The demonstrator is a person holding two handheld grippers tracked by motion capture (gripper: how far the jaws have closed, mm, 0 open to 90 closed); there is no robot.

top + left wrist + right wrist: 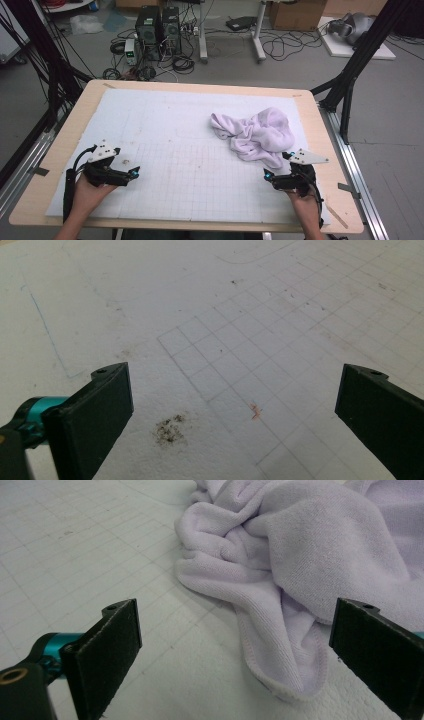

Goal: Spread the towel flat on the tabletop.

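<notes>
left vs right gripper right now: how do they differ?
The right gripper points at the crumpled lilac towel, whose hemmed corner lies between its jaws; the left gripper faces only the bare gridded mat. The right sits near the towel's edge, the left far from it. Both are open and hold nothing.

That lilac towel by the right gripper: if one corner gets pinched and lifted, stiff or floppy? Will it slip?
Likely floppy: the towel lies crumpled in soft folds, so the rest should drape and trail. Slipping seems unlikely: the right gripper view shows looped terry and a stitched hem that the pads could bite. Probably light; pushed, it would bunch on the mat rather than slide whole.
</notes>
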